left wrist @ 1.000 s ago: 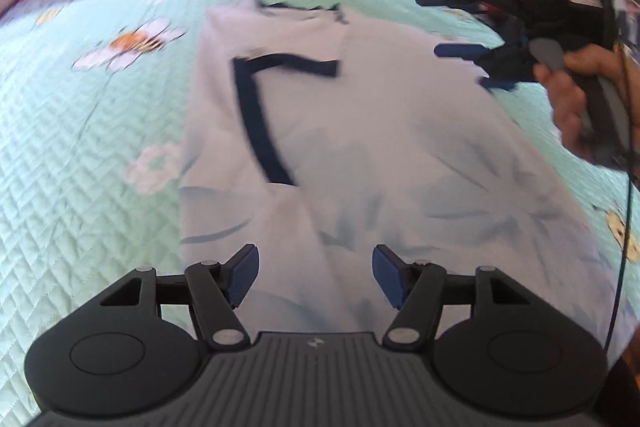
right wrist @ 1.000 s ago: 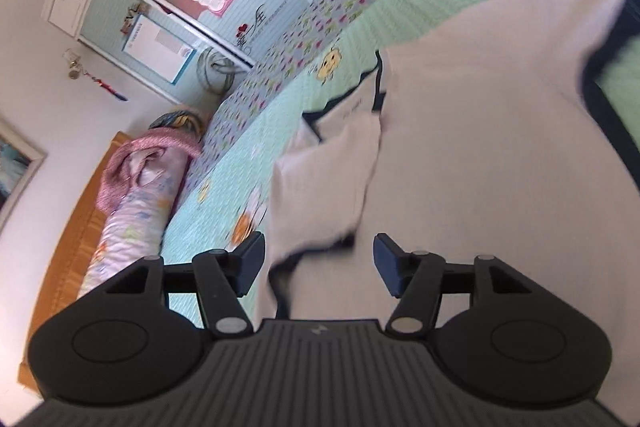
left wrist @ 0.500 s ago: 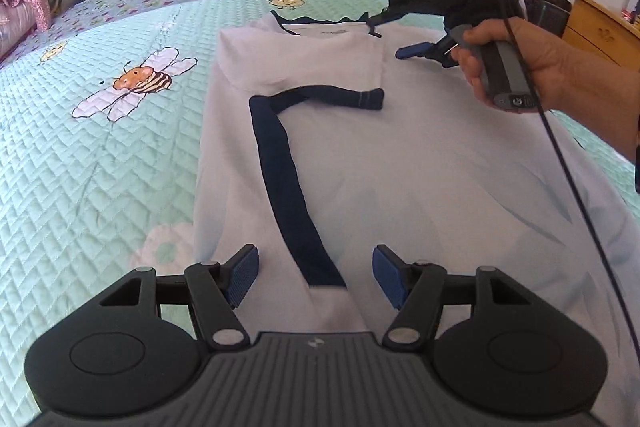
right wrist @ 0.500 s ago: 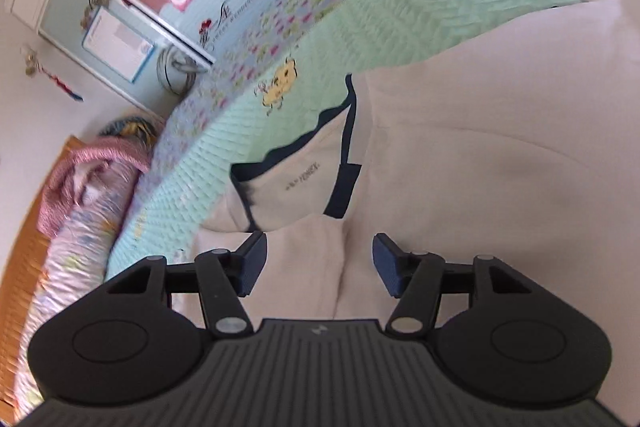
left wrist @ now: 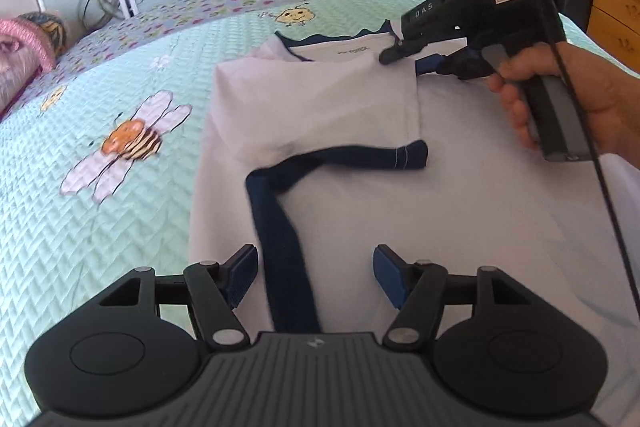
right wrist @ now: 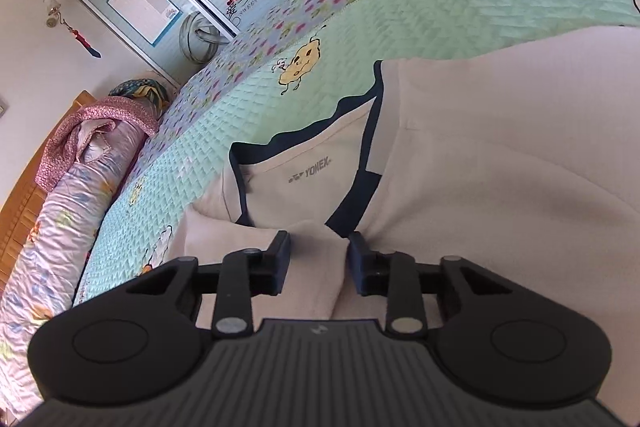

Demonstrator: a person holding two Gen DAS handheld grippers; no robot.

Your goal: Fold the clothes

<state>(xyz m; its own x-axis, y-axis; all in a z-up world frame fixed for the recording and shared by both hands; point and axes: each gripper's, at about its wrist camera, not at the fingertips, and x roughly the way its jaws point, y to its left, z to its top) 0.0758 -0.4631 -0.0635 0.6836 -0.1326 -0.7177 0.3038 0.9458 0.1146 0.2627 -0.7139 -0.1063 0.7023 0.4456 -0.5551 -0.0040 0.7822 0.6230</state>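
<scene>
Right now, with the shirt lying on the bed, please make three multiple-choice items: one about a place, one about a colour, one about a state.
1. Where is the right gripper?
A. at the shirt's collar end
B. over the bee picture
C. at the wooden dresser

2. What colour is the trim band on the white shirt?
A. red
B. dark navy
C. yellow

3. How is the left gripper?
A. shut on the trim band
B. shut on the bedspread
C. open, holding nothing

Answers:
1. A: in the left wrist view it hangs beside the collar with the printed label, far from the bee and the dresser.
2. B: the band lies dark navy across the white cloth.
3. C: its blue pads stand wide apart, with the band lying free between them on the green bedspread side of the shirt.
</scene>
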